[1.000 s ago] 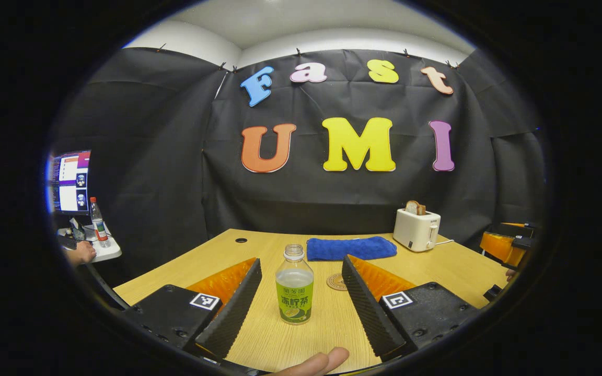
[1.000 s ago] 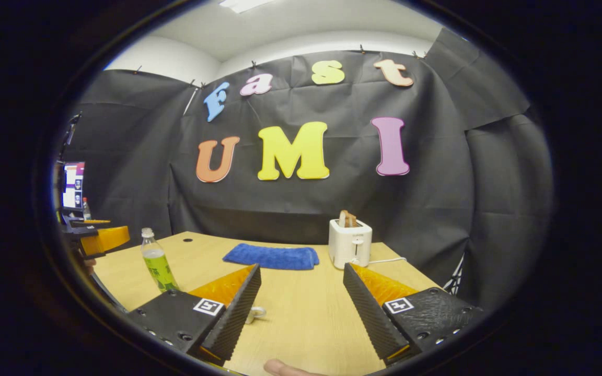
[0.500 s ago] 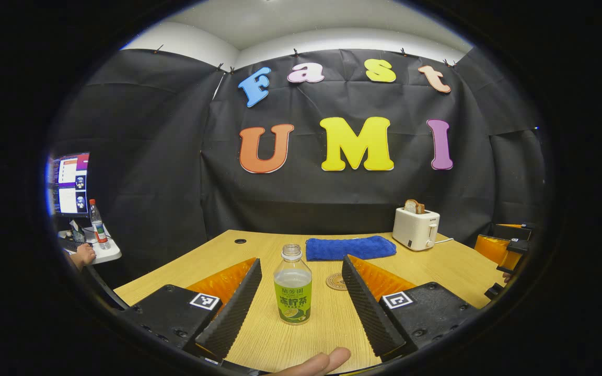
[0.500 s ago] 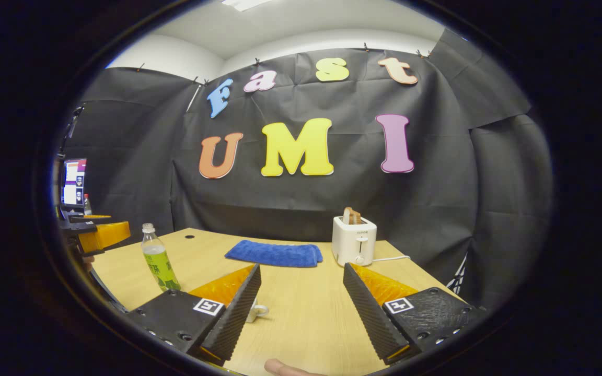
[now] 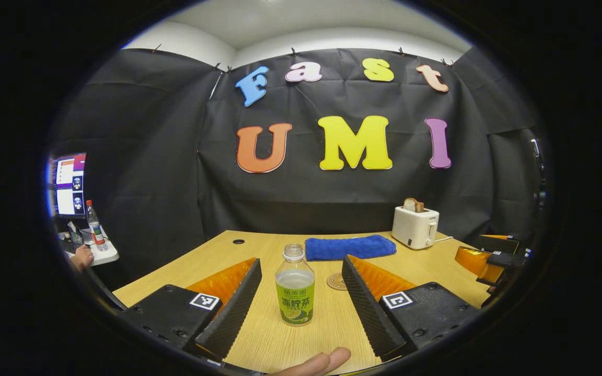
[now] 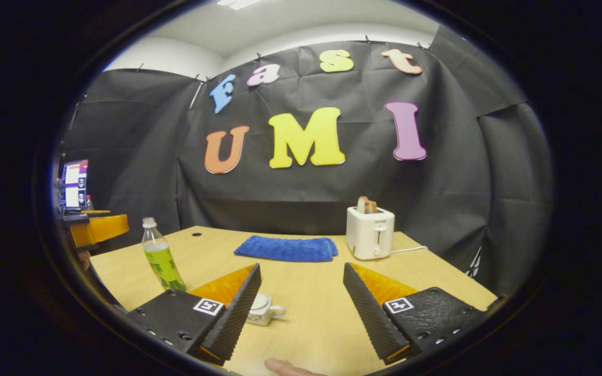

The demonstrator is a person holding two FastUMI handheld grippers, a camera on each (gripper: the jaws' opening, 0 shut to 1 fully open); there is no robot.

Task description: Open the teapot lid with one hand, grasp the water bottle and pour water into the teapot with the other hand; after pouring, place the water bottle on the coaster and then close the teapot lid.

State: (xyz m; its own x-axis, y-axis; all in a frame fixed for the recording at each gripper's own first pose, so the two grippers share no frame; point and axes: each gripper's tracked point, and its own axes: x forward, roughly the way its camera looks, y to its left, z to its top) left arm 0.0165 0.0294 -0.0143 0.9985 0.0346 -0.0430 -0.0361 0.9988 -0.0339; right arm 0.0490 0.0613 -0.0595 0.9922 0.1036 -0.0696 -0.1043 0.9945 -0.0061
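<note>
Task status: barely begun, by my reading. My left gripper (image 5: 301, 305) stands wide, its fingers either side of the clear plastic water bottle with green label and no cap (image 5: 294, 287) but apart from it; nothing is gripped. My right gripper (image 6: 301, 308) is likewise wide and holds nothing; the small white teapot with side handle (image 6: 263, 309) sits on the surface just beyond its left finger, partly hidden, lid apparently in place. All steps remain: lifting the lid, pouring, parking the bottle, closing the lid.

Coaster: round brown coaster (image 5: 336, 281), bare, just behind and to the right of the bottle.

Surface: light wood-grain surface (image 6: 311, 313), with a cable hole near its far edge. Also on it: folded blue cloth (image 6: 286, 248); white toaster holding a slice of bread (image 6: 369, 232), cord trailing right.

Room: black cloth walls, pale ceiling. At far left, a lit monitor (image 5: 69, 184) over a side desk.
</note>
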